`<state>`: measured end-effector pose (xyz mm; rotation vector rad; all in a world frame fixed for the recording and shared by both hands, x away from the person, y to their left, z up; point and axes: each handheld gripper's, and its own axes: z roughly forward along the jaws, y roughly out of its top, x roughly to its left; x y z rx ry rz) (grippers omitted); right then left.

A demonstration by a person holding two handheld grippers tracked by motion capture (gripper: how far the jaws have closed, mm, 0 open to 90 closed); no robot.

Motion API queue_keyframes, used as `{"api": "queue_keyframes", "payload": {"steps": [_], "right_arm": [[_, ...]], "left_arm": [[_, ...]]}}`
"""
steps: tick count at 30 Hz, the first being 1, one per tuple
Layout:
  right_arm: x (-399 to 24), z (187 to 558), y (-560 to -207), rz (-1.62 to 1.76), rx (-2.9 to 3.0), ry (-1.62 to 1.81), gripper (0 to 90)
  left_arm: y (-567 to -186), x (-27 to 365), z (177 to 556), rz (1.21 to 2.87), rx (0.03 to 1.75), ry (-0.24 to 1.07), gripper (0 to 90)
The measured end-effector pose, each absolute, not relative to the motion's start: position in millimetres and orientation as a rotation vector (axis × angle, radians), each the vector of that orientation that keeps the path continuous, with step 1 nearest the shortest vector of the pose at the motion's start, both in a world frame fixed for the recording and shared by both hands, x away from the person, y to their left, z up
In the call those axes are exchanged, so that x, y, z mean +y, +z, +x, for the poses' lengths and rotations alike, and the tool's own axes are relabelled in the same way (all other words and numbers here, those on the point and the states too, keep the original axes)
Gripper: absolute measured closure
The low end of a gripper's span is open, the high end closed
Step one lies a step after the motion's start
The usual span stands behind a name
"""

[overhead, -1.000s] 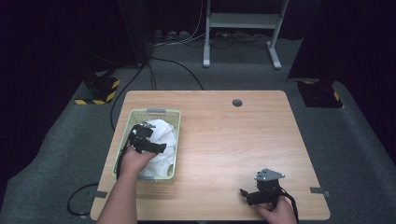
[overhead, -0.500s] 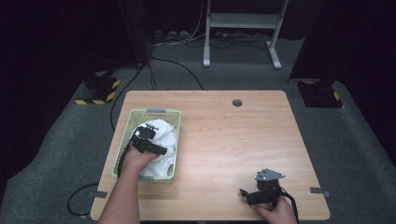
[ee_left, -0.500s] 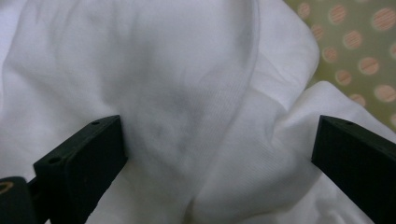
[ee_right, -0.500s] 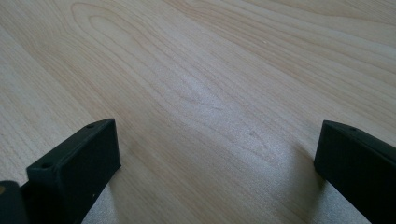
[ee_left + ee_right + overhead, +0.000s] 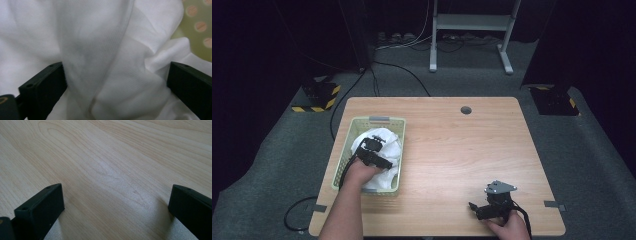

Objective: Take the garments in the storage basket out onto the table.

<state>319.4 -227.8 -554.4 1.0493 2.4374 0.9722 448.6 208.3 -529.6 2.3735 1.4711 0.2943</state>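
Deep inside the pale green perforated plastic basket [image 5: 341,161], the left gripper [image 5: 373,151] straddles a fold of crumpled white cloth [image 5: 107,62] with jaws spread; the right gripper [image 5: 484,207] rests well apart, also spread.

One camera hangs high above the person's edge of the tabletop [image 5: 452,150], facing forward and down, far enough to take in the whole top and the floor beyond. A second rides on the left gripper [image 5: 373,151], looking along its two black jaws, very close on the white cloth [image 5: 105,60] with a corner of the green basket [image 5: 197,35] beside it. The third rides on the right gripper [image 5: 490,202], facing bare wood just ahead of its jaws. Both patches also lie within the high view.
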Motion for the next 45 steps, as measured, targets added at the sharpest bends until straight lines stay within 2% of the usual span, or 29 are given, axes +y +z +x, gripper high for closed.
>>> {"api": "queue_keyframes", "payload": {"steps": [4, 6, 7, 13, 16, 21, 24, 45], "right_arm": [[-227.9, 319.4, -554.3, 1.049, 2.439, 0.97, 0.0], [-227.9, 319.4, -554.3, 1.049, 2.439, 0.97, 0.0], [-227.9, 319.4, -554.3, 1.049, 2.439, 0.97, 0.0], [-227.9, 319.4, -554.3, 1.049, 2.439, 0.97, 0.0], [-227.9, 319.4, -554.3, 1.049, 2.439, 0.97, 0.0], [-227.9, 319.4, -554.3, 1.049, 2.439, 0.97, 0.0], [-227.9, 319.5, -554.3, 1.049, 2.439, 0.97, 0.0], [-227.9, 319.5, -554.3, 1.049, 2.439, 0.97, 0.0]], "left_arm": [[-529.0, 205.9, 447.5, 2.391, 1.47, 0.361, 13.8], [-526.8, 206.5, 446.2, 2.385, 1.468, 0.394, 21.1], [-526.1, 206.7, 445.5, 2.383, 1.464, 0.404, 28.9], [-523.9, 205.6, 442.6, 2.396, 1.443, 0.46, 51.0], [-522.5, 205.5, 443.9, 2.408, 1.453, 0.465, 57.6], [-517.6, 208.6, 447.4, 2.406, 1.475, 0.425, 61.7], [-514.2, 209.3, 445.8, 2.39, 1.481, 0.453, 62.6], [-467.8, 229.5, 416.9, 2.126, 1.419, 0.525, 62.8]]}}
